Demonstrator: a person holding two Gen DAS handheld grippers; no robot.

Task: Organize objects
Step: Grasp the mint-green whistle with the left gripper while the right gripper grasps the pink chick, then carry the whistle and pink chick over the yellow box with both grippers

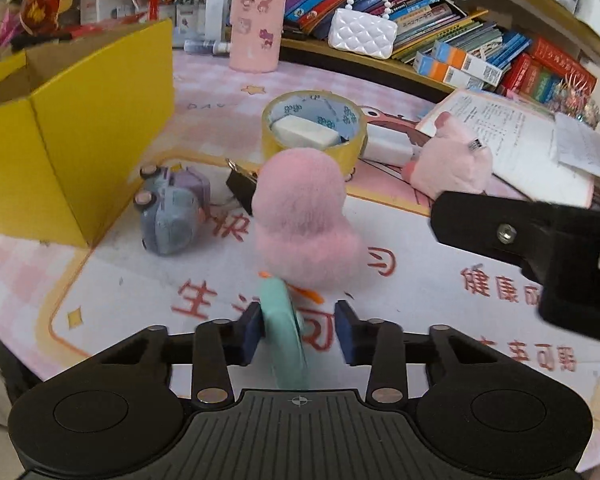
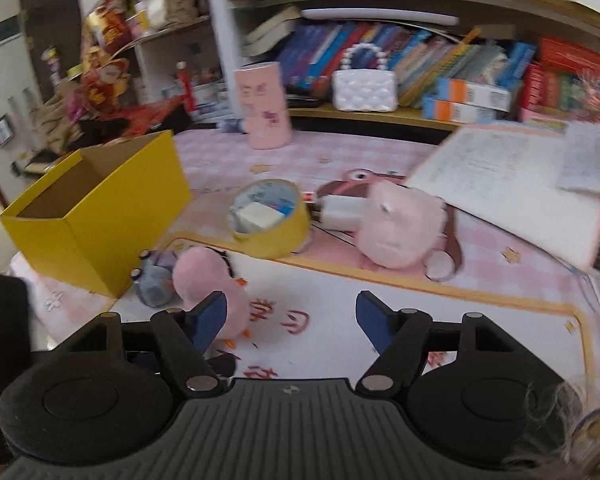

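A pink plush duck stands on the desk mat just ahead of my left gripper. A mint green strap from the duck runs between the left fingers, which stand apart around it. The duck also shows in the right wrist view, low left. My right gripper is open and empty above the mat; its body shows in the left wrist view. A grey-purple plush car, a tape roll with a white block inside, and a pink plush toy lie nearby. An open yellow box stands left.
A pink cylinder holder and a white quilted purse stand at the back by a shelf of books. An open workbook lies at the right. A black binder clip lies behind the duck.
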